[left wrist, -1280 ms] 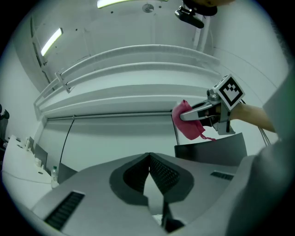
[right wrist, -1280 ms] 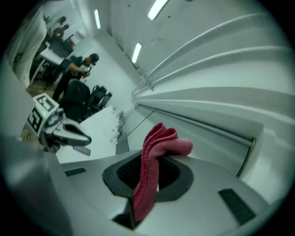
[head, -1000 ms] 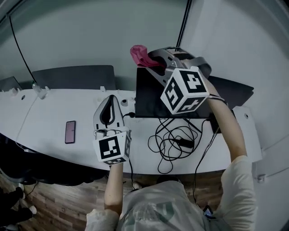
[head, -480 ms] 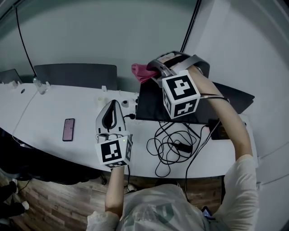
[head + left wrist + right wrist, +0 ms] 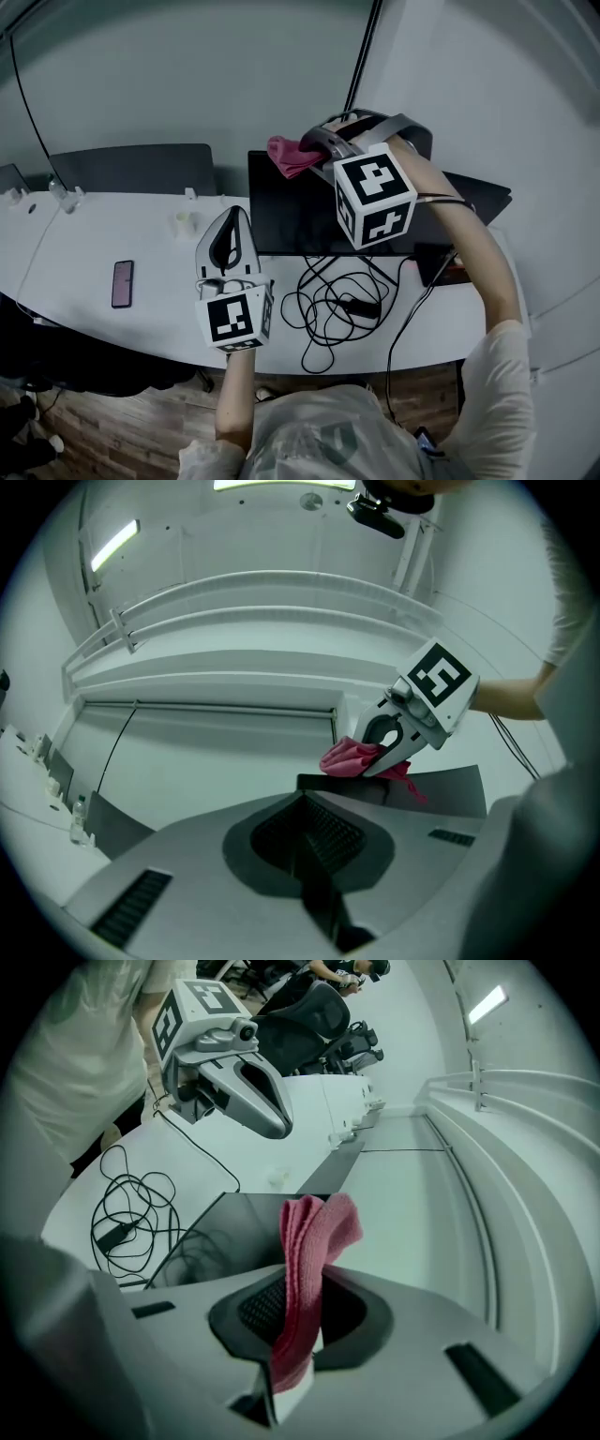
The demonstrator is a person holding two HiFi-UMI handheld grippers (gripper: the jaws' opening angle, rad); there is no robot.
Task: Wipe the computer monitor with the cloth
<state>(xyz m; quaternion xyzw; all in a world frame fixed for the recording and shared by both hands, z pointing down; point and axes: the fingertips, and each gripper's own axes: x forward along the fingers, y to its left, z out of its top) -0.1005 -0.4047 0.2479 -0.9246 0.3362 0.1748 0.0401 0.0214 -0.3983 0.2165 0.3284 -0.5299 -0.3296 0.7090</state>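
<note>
Right claw pinches a bunched pink cloth

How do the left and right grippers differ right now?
The right gripper is shut on the pink cloth; the left gripper is shut on nothing. The right gripper is raised at the monitor's top edge; the left gripper sits lower, over the desk. Both carry a marker cube.

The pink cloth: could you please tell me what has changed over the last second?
The right gripper, shut on the cloth, lowered it from above the monitor's top-left corner to its top edge, further in. The left gripper stayed shut and empty over the desk.
</note>
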